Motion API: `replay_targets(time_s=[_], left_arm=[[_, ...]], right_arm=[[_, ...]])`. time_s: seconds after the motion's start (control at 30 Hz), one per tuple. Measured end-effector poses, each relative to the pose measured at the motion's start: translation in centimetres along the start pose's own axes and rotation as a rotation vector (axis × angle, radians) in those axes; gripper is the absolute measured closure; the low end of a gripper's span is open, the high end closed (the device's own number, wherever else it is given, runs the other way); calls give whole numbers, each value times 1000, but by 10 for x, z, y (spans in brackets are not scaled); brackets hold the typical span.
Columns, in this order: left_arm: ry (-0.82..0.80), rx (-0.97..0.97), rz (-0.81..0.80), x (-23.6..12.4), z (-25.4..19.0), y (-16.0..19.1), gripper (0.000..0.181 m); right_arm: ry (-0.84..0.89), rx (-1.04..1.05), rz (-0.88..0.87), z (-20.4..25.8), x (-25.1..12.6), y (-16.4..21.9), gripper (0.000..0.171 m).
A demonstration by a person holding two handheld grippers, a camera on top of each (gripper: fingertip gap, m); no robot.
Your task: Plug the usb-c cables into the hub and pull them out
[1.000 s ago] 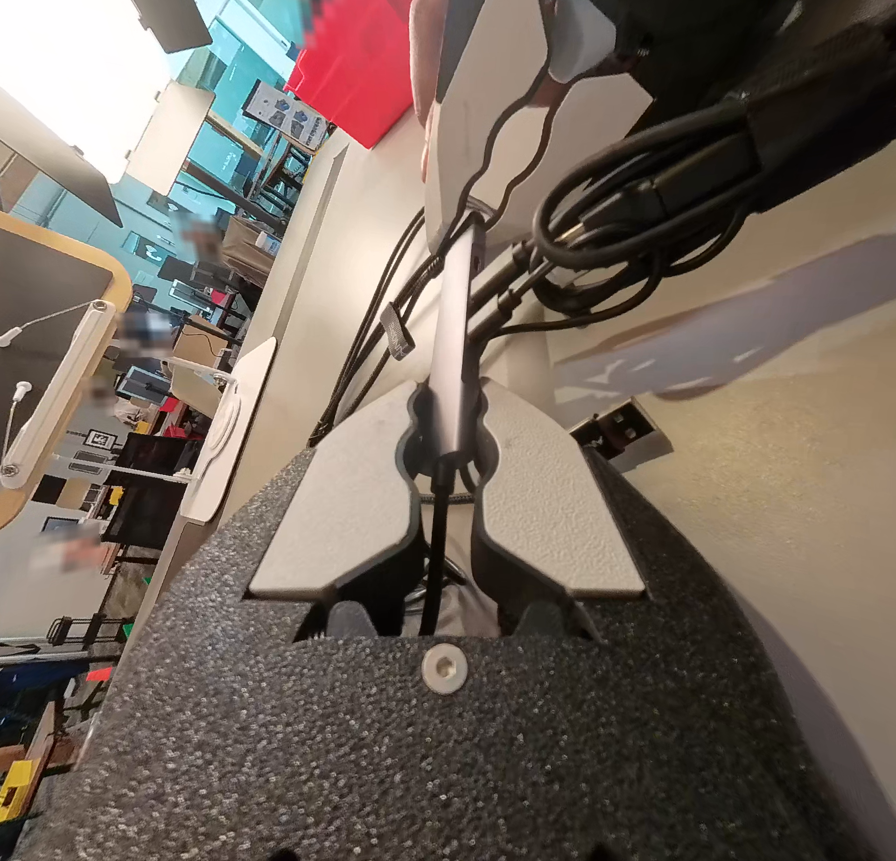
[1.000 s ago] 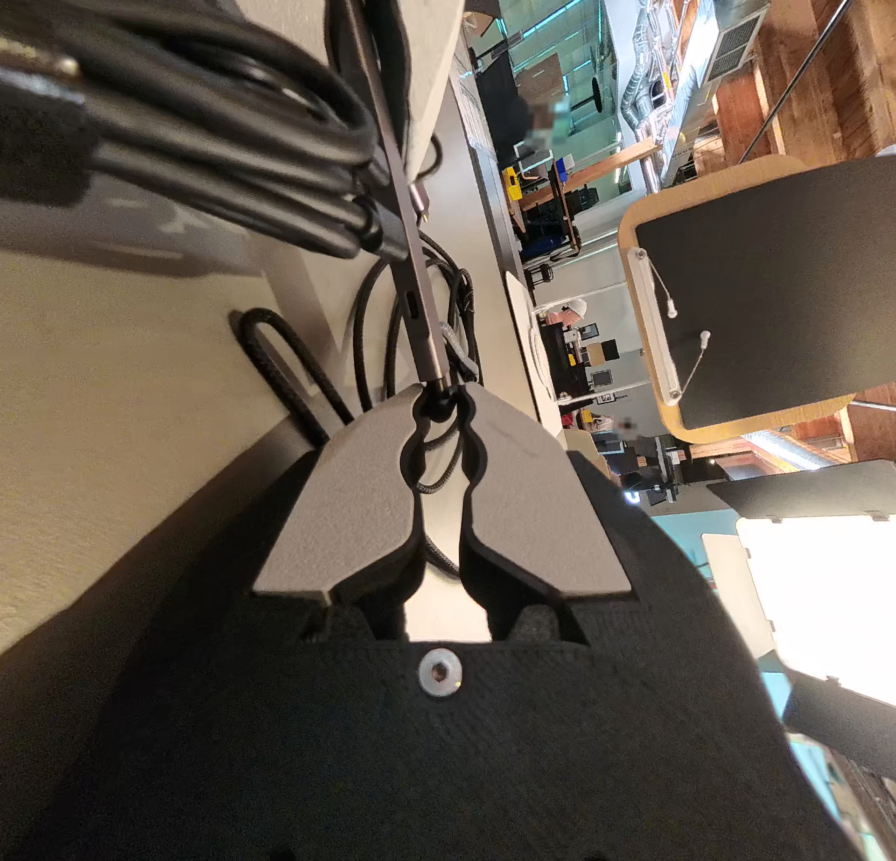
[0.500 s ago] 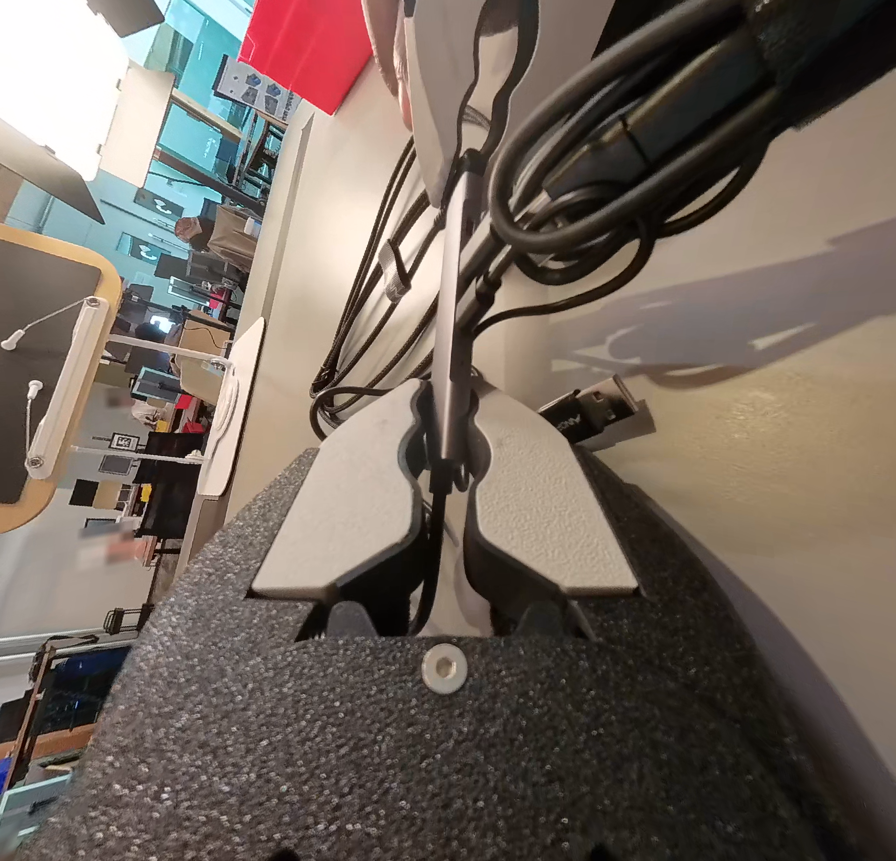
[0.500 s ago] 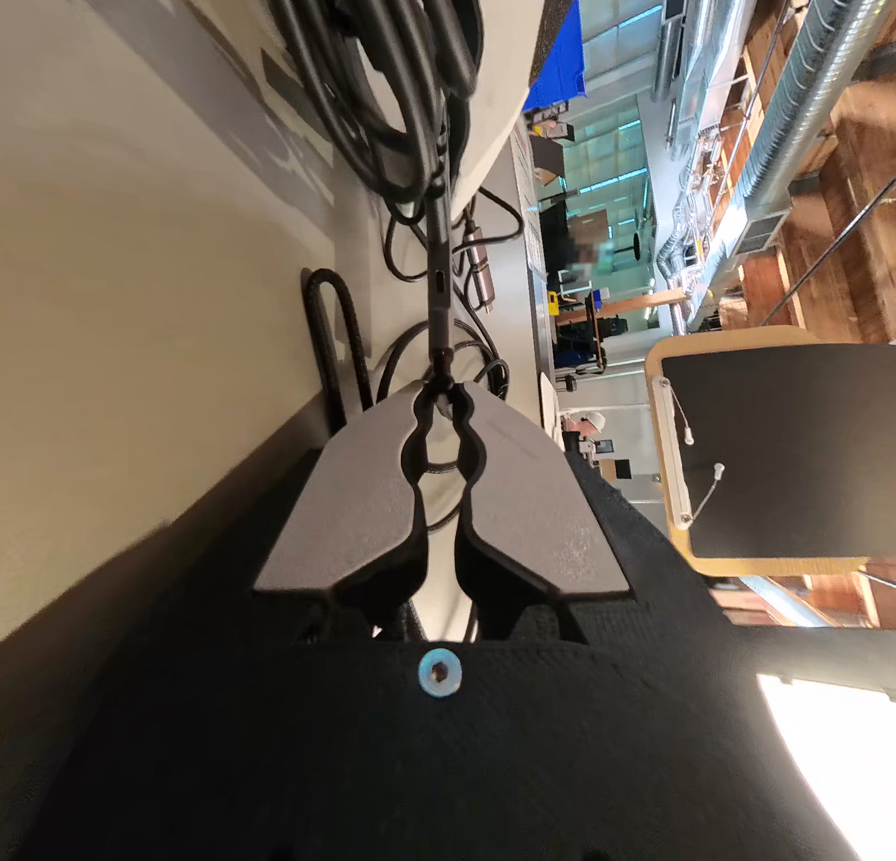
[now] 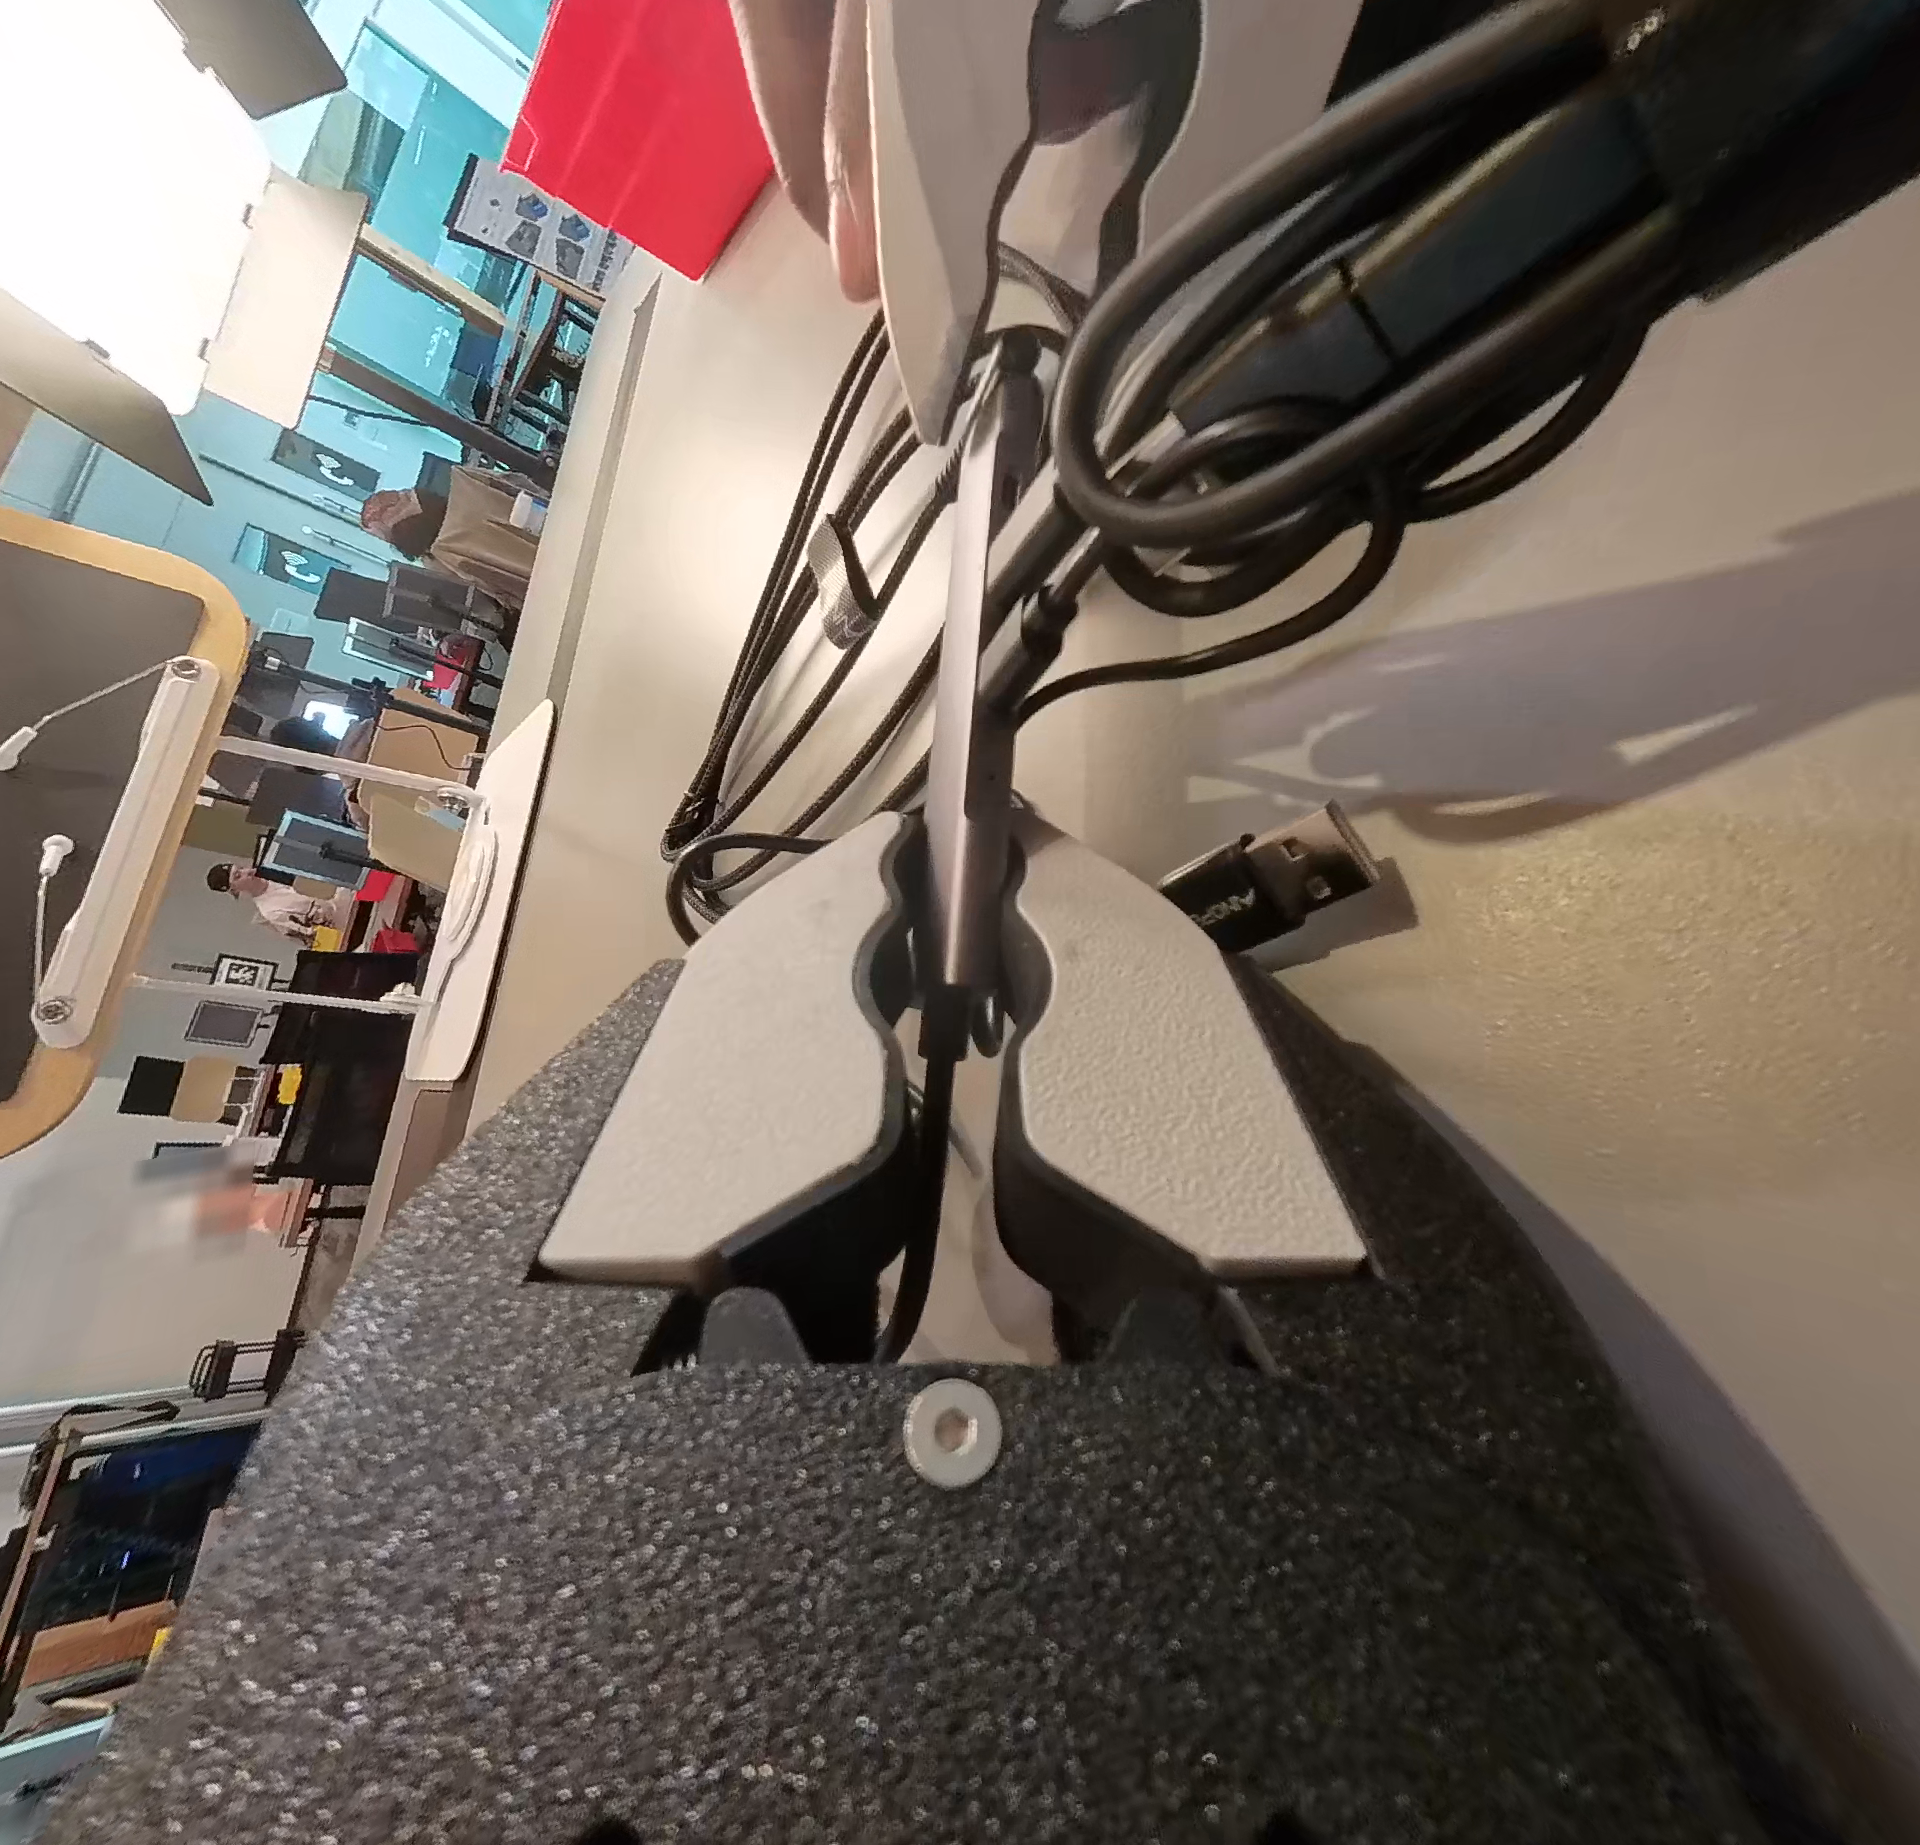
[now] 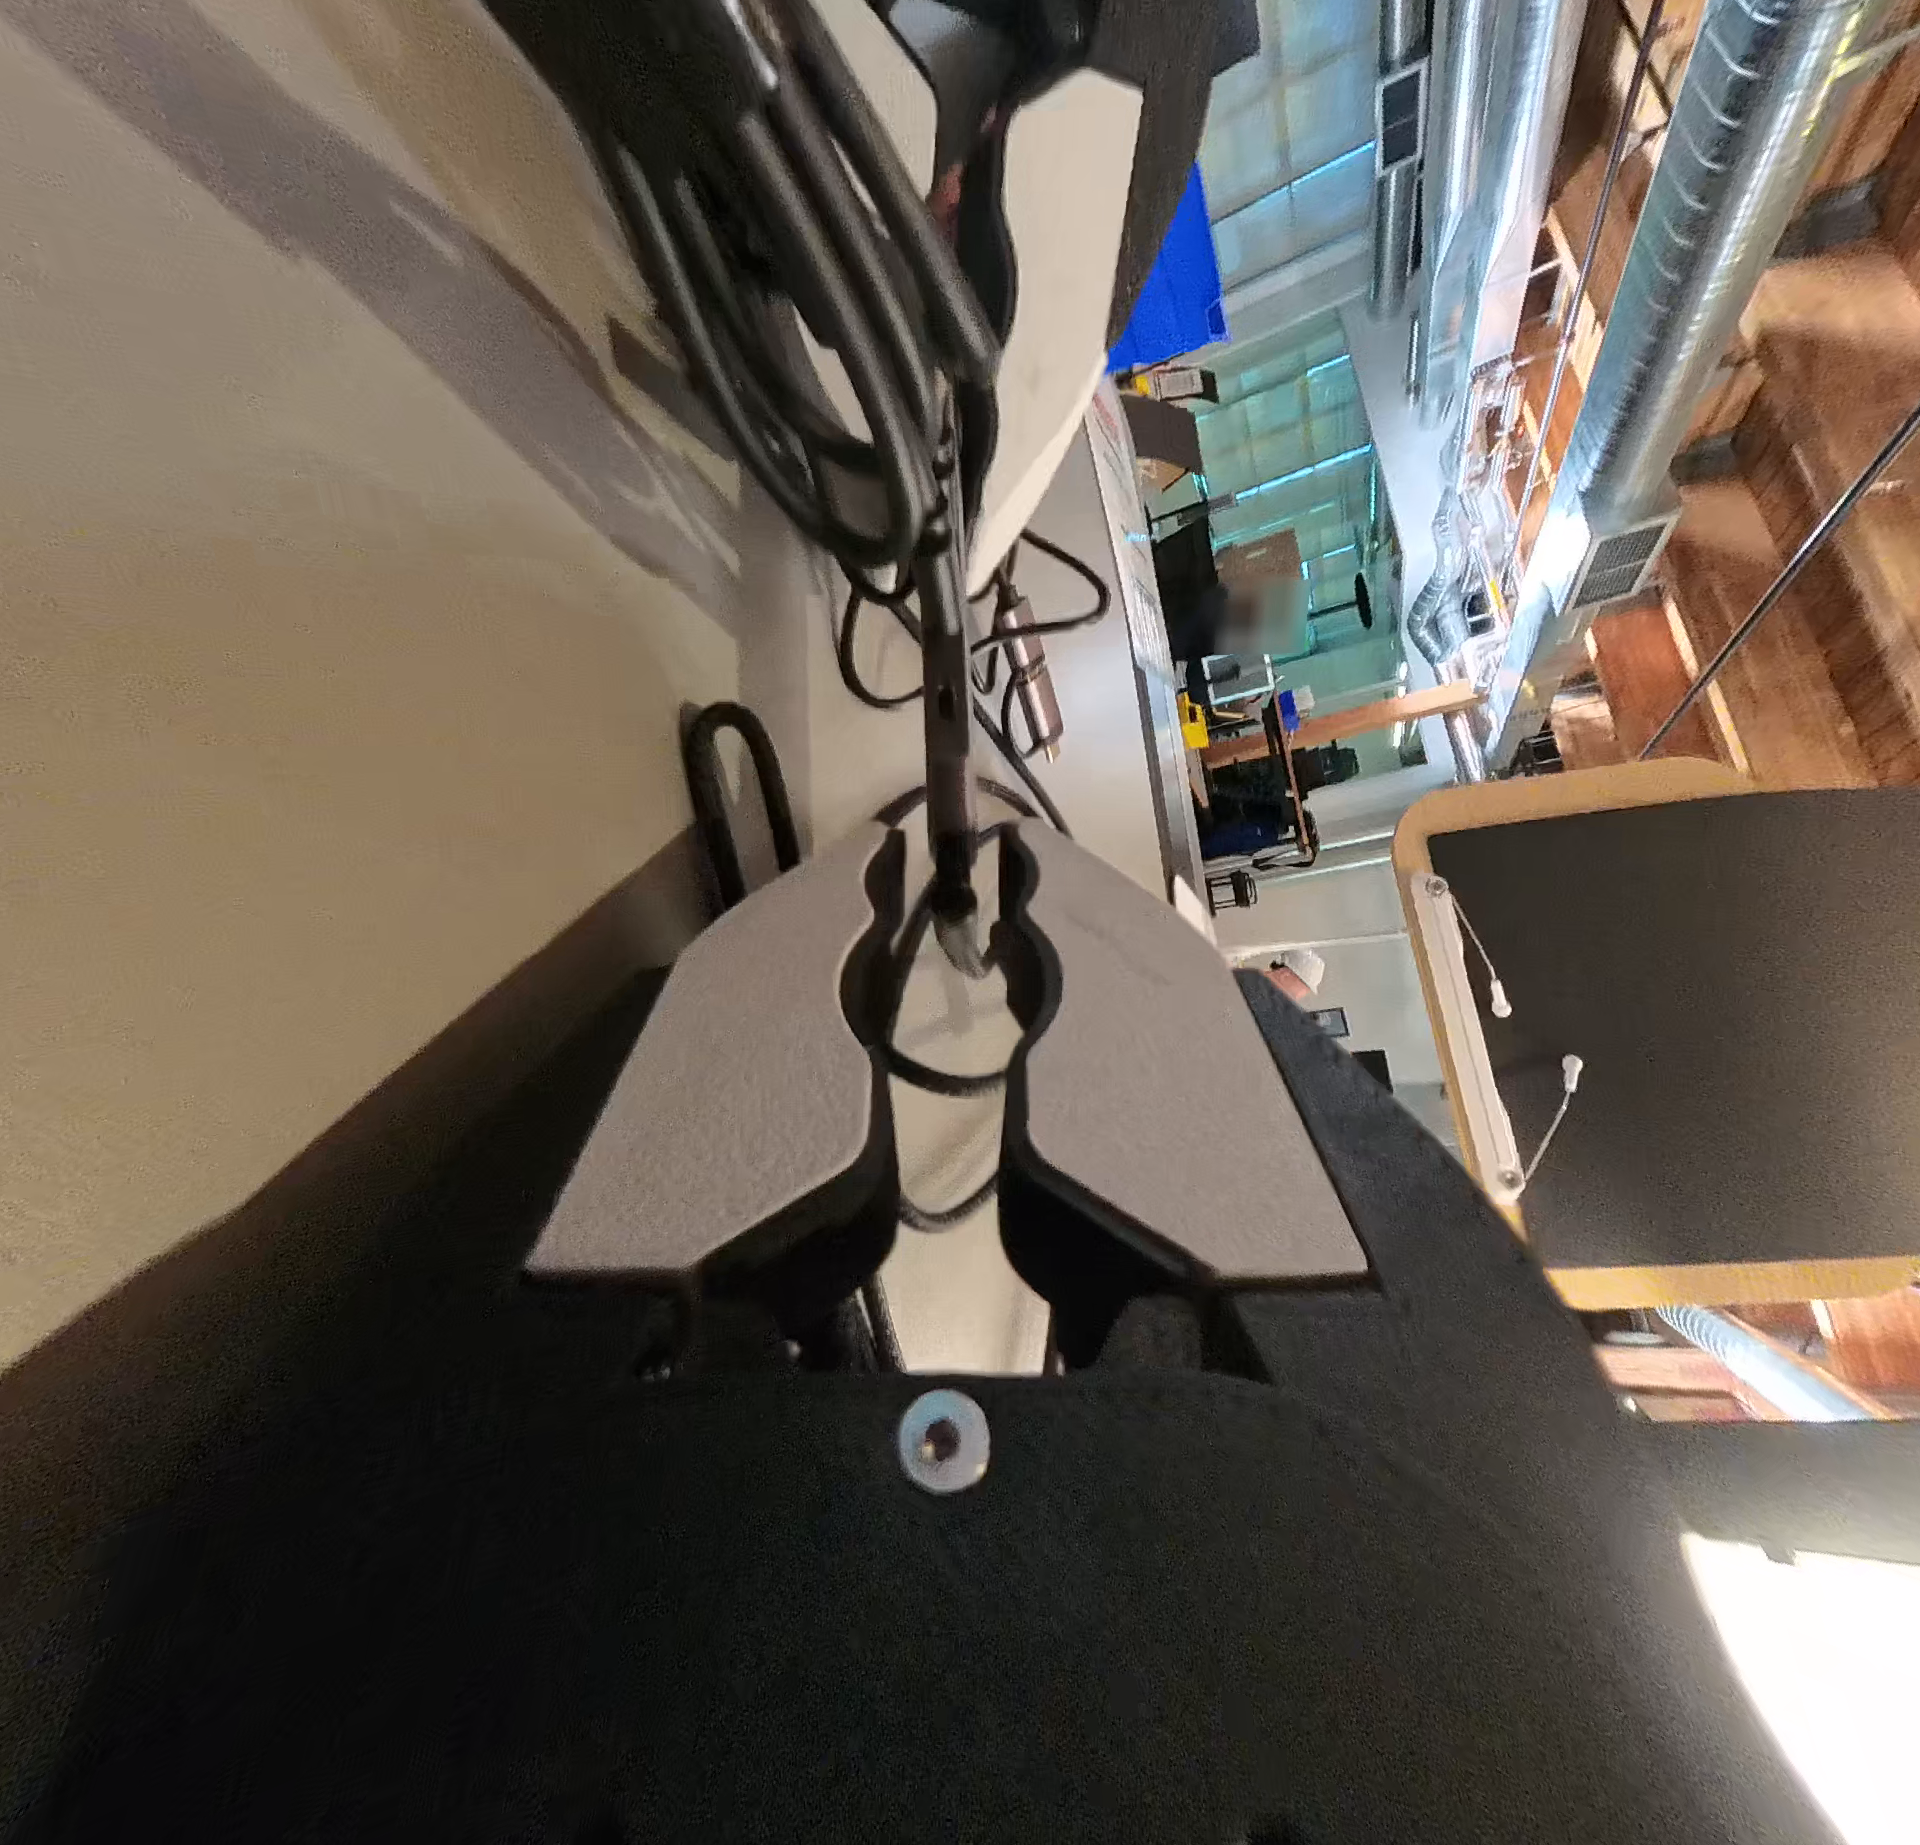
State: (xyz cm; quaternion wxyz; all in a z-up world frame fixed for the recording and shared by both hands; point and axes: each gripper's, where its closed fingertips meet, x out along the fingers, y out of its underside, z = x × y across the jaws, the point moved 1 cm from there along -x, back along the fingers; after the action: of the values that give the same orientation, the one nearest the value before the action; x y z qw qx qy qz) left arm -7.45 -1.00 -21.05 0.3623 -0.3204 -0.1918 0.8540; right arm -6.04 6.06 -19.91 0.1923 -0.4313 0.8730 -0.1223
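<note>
The hub [image 5: 966,652] is a slim grey bar seen edge-on, held off the table. My left gripper [image 5: 964,839] is shut on its near end. Black USB-C plugs [image 5: 1039,600] sit in its right side, and their coiled cables [image 5: 1247,424] hang in a strapped bundle. In the right wrist view the hub [image 6: 948,673] runs away from my right gripper [image 6: 948,845]. Its jaws stand slightly apart around the hub's tail end and lead cable. The right gripper's fingers [image 5: 914,185] show at the hub's far end. The left gripper's fingers [image 6: 1049,268] show far off.
A loose black USB-A plug [image 5: 1288,881] lies on the beige table [image 5: 1558,1068] right of my left gripper. Braided black cables [image 5: 790,652] run along the table to the left. A braided loop [image 6: 727,787] and a metal-tipped plug [image 6: 1034,673] lie near the right gripper. Across from one pair of fingers to the other is roughly 7 cm.
The right gripper's jaws, closed on the hub's tail half a second ago, now stand a little apart. The left gripper keeps its hold on the hub. Both views have shifted slightly.
</note>
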Motion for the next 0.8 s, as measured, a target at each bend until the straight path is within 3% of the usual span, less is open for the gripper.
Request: replay_targets(time_s=[0.23, 0.8], left_arm=[[-11, 2, 4, 0, 1, 1, 169], [-11, 19, 20, 2, -1, -2, 169]], right_arm=[[2, -70, 9, -2, 10, 4, 162], [-27, -81, -52, -2, 5, 9, 162]])
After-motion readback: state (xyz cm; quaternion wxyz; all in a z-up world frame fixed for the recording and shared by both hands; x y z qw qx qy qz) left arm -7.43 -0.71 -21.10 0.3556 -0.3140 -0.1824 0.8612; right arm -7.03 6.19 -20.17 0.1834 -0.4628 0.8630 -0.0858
